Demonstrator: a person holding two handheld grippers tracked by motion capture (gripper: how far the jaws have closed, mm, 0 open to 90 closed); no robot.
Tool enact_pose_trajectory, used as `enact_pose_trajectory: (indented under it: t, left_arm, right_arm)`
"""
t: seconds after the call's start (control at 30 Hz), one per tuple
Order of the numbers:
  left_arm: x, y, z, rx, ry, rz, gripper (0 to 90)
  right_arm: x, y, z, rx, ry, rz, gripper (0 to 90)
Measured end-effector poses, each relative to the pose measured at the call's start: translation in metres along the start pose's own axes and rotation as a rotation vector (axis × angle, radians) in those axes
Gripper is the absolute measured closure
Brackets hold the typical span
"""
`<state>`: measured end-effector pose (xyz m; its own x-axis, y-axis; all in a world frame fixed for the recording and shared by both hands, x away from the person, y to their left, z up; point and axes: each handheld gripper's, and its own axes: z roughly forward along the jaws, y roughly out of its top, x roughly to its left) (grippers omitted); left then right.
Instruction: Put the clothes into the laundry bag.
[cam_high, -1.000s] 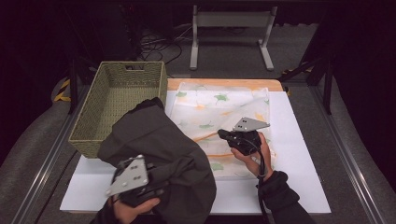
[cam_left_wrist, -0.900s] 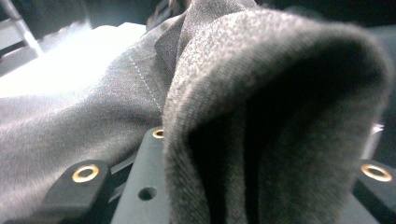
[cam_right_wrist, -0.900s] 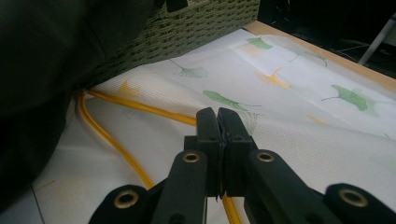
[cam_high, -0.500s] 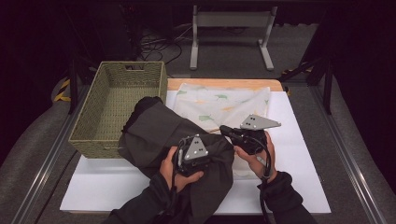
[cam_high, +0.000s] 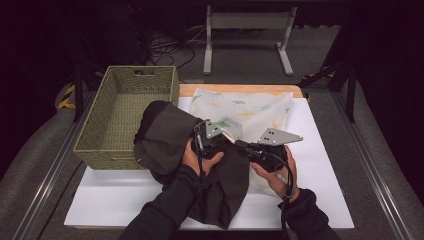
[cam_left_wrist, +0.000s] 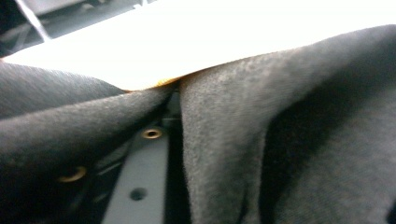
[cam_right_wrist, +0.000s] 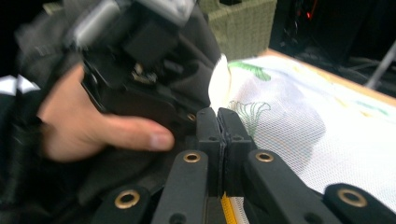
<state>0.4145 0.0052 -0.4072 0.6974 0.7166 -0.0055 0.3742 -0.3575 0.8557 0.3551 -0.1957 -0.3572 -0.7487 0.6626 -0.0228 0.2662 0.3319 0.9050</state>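
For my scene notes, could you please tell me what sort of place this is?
Probably a lab-style recording station, not a home: a white table top edged by metal rails, cables on the grey floor, and instrumented handheld grippers working on a dark garment beside a wicker basket.

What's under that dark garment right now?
Under the dark garment lie the white board, the basket's near right corner, and the leaf-print mesh bag's left edge. How far the bag runs beneath is covered.

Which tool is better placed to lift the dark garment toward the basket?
Left tool: dark garment is draped round it, beside the basket. Right tool is shut.
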Motion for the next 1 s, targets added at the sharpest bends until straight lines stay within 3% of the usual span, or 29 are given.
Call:
enact_pose_trajectory:
  t: [0.03, 0.07, 0.1, 0.13, 0.2, 0.23, 0.27, 0.3, 0.37, 0.43, 0.5, 0.53, 0.57, 0.63, 0.67, 0.7, 0.73, 0.8, 0.9, 1.0]
  left_arm:
    - [0.0, 0.0, 0.0, 0.0, 0.0, 0.0, 57.0]
    - [-0.002, -0.003, -0.003, -0.001, -0.069, 0.016, 57.0]
    - [-0.005, -0.004, -0.009, 0.001, -0.081, 0.048, 45.5]
    - [-0.009, -0.006, -0.018, -0.003, -0.114, 0.089, 40.2]
    - [-0.014, -0.011, -0.034, 0.017, -0.201, 0.146, 28.7]
    - [-0.017, -0.014, -0.044, 0.021, -0.216, 0.186, 26.6]
    - [-0.017, -0.014, -0.044, 0.021, -0.216, 0.186, 24.6]
    - [-0.021, -0.02, -0.063, 0.021, -0.279, 0.233, 24.6]
    - [-0.023, -0.028, -0.091, -0.001, -0.309, 0.289, 21.9]
    - [-0.019, -0.033, -0.113, -0.027, -0.325, 0.29, 21.9]
    - [-0.01, -0.037, -0.132, -0.053, -0.344, 0.257, 22.4]
    - [-0.006, -0.039, -0.141, -0.065, -0.327, 0.256, 21.8]
    - [0.0, -0.041, -0.15, -0.081, -0.281, 0.266, 21.3]
    - [0.015, -0.044, -0.168, -0.117, -0.263, 0.251, 21.3]
    - [0.022, -0.045, -0.177, -0.124, -0.227, 0.257, 21.3]
    - [0.028, -0.045, -0.183, -0.13, -0.194, 0.258, 18.8]
    - [0.028, -0.045, -0.183, -0.13, -0.194, 0.258, 17.1]
    - [0.046, -0.047, -0.195, -0.14, -0.132, 0.244, 15.0]
    - [0.069, -0.052, -0.208, -0.19, -0.091, 0.16, 11.0]
    - [0.095, -0.055, -0.208, -0.174, -0.026, 0.082, 7.8]
  right_arm:
    - [0.0, 0.0, 0.0, 0.0, 0.0, 0.0, 89.0]
    - [-0.001, -0.003, 0.001, 0.015, -0.013, -0.007, 89.0]
    - [-0.004, -0.006, 0.001, 0.023, -0.021, -0.005, 89.0]
    - [-0.006, -0.007, 0.001, 0.024, -0.019, 0.003, 89.0]
    - [-0.007, -0.01, 0.0, 0.032, -0.023, 0.0, 89.0]
    - [-0.008, -0.011, -0.001, 0.039, -0.024, -0.003, 88.9]
    - [-0.008, -0.011, -0.001, 0.039, -0.024, -0.003, 88.9]
    - [-0.008, -0.012, -0.001, 0.044, -0.027, -0.006, 88.9]
    - [-0.009, -0.015, -0.003, 0.054, -0.027, -0.004, 88.9]
    - [-0.01, -0.017, -0.005, 0.057, -0.029, 0.0, 88.9]
    - [-0.01, -0.018, -0.005, 0.061, -0.029, 0.003, 88.8]
    - [-0.011, -0.018, -0.004, 0.063, -0.028, 0.005, 88.8]
    - [-0.01, -0.019, -0.003, 0.067, -0.028, 0.005, 88.8]
    - [-0.01, -0.019, -0.003, 0.071, -0.029, 0.002, 88.8]
    - [-0.01, -0.019, -0.003, 0.072, -0.031, -0.002, 88.8]
    - [-0.009, -0.02, -0.002, 0.074, -0.034, -0.005, 88.7]
    - [-0.009, -0.02, -0.002, 0.074, -0.034, -0.005, 88.7]
    - [-0.01, -0.02, -0.002, 0.073, -0.045, -0.006, 88.7]
    - [-0.011, -0.02, -0.001, 0.074, -0.042, -0.009, 88.7]
    - [-0.01, -0.02, 0.0, 0.073, -0.043, -0.008, 88.7]
